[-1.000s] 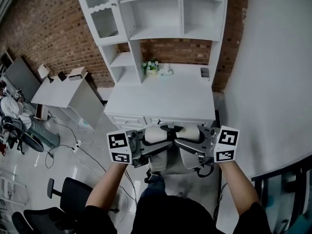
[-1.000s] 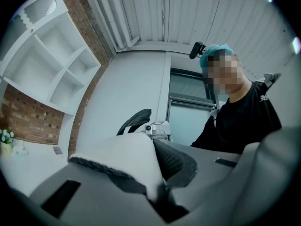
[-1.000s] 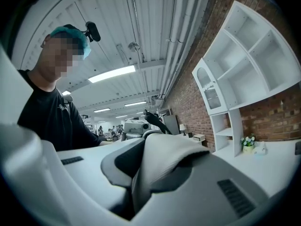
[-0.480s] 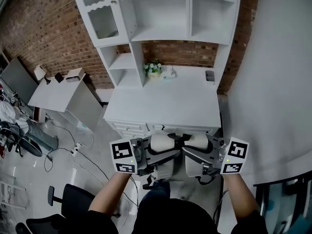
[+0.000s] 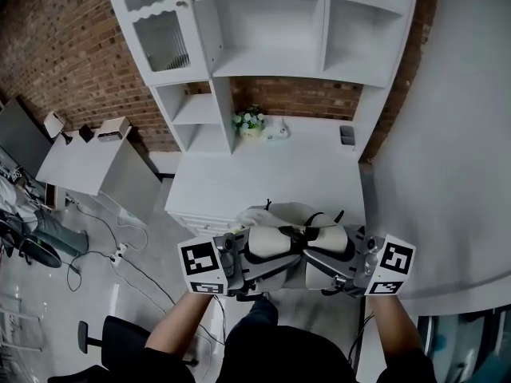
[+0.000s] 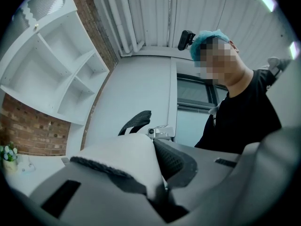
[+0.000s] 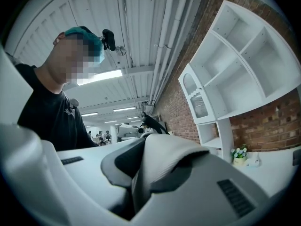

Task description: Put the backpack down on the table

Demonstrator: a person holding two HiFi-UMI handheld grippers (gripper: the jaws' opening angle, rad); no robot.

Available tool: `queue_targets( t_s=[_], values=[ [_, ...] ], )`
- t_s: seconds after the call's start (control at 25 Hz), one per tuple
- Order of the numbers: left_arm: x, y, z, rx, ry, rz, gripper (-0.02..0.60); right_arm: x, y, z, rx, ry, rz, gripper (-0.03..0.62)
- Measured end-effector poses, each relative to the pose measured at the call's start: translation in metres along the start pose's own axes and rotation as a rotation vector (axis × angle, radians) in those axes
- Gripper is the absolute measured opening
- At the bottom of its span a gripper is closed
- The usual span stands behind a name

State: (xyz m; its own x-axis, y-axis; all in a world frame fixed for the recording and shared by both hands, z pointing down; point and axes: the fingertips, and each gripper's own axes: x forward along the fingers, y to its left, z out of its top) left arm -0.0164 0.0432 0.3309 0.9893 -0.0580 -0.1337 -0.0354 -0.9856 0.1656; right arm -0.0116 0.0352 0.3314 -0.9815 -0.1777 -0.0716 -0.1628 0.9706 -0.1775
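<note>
A white backpack (image 5: 289, 215) with black trim hangs between my two grippers, its top over the front edge of the white table (image 5: 263, 178). My left gripper (image 5: 246, 255) is shut on one padded shoulder strap (image 5: 268, 242). My right gripper (image 5: 338, 258) is shut on the other strap (image 5: 327, 242). In the left gripper view the white strap (image 6: 123, 157) with black mesh backing is pinched deep between the jaws of the gripper (image 6: 157, 192). The right gripper view shows its strap (image 7: 164, 161) clamped the same way in the gripper (image 7: 134, 197). The bag's lower body is hidden beneath the straps and grippers.
A white shelf hutch (image 5: 263, 30) stands on the back of the table, with a small flower pot (image 5: 249, 122) and a dark object (image 5: 346, 135) below it. A white wall (image 5: 447, 134) runs along the right. Another desk (image 5: 88, 154), floor cables and a black chair (image 5: 108, 337) lie left.
Both grippers have carried the backpack forward and slightly up. It hung in front of the table's drawers before; its top now reaches over the table's front edge.
</note>
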Motion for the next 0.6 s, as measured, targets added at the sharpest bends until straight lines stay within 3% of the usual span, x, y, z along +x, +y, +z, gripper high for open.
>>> queue_targets(
  t_s=[0.28, 0.6],
  values=[
    [-0.004, 0.009, -0.008, 0.016, 0.013, -0.036, 0.052, 0.003, -0.009, -0.008, -0.004, -0.041, -0.062, 0.048],
    [-0.025, 0.075, 0.011, -0.018, 0.027, -0.083, 0.052, 0.041, -0.068, 0.005, 0.034, -0.048, -0.106, 0.048]
  ],
)
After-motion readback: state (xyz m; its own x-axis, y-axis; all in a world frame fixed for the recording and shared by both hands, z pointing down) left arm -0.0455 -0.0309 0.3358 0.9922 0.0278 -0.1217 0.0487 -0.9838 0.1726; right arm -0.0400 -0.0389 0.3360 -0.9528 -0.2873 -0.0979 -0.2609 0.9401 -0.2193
